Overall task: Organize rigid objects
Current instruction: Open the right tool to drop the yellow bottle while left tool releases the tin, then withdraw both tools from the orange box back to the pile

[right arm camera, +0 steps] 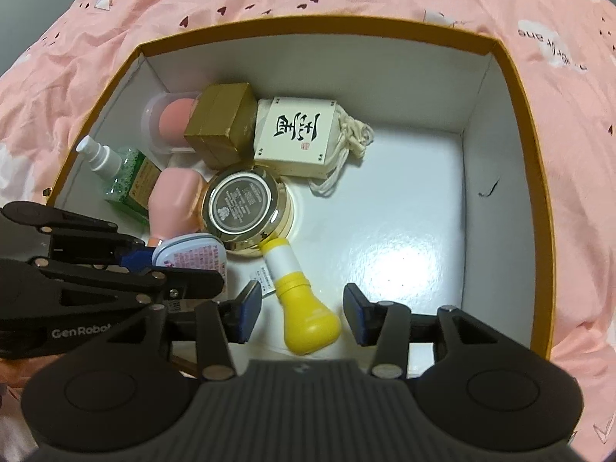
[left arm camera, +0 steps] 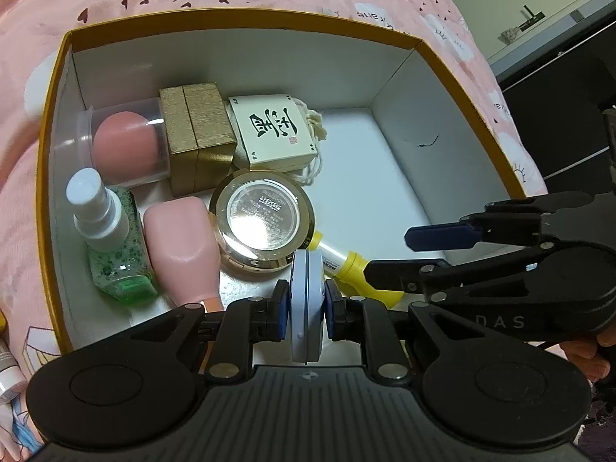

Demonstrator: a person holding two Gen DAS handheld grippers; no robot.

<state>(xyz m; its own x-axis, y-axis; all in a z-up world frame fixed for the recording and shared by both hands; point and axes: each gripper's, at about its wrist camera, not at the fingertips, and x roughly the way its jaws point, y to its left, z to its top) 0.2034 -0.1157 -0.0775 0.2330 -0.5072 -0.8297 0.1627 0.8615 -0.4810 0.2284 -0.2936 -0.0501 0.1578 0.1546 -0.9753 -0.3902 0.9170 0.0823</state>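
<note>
A gold-rimmed box (left arm camera: 246, 13) (right arm camera: 346, 25) with a white inside lies on a pink sheet. My left gripper (left arm camera: 306, 304) is shut on a small round white-and-blue tin (left arm camera: 306, 292) (right arm camera: 188, 254), held on edge above the box's near side. My right gripper (right arm camera: 302, 312) (left arm camera: 389, 254) is open. A yellow-and-white bottle (right arm camera: 304, 319) (left arm camera: 354, 269) lies on the box floor between its fingers, and the pads stand clear of it on both sides.
The box's left half holds a gold compact (left arm camera: 261, 223), a pink bottle (left arm camera: 181, 238), a green spray bottle (left arm camera: 115, 246), a gold carton (left arm camera: 196, 138), a cream carton with a cord (left arm camera: 277, 131) and a pink sponge case (left arm camera: 123, 146). The right floor (right arm camera: 404, 211) is bare.
</note>
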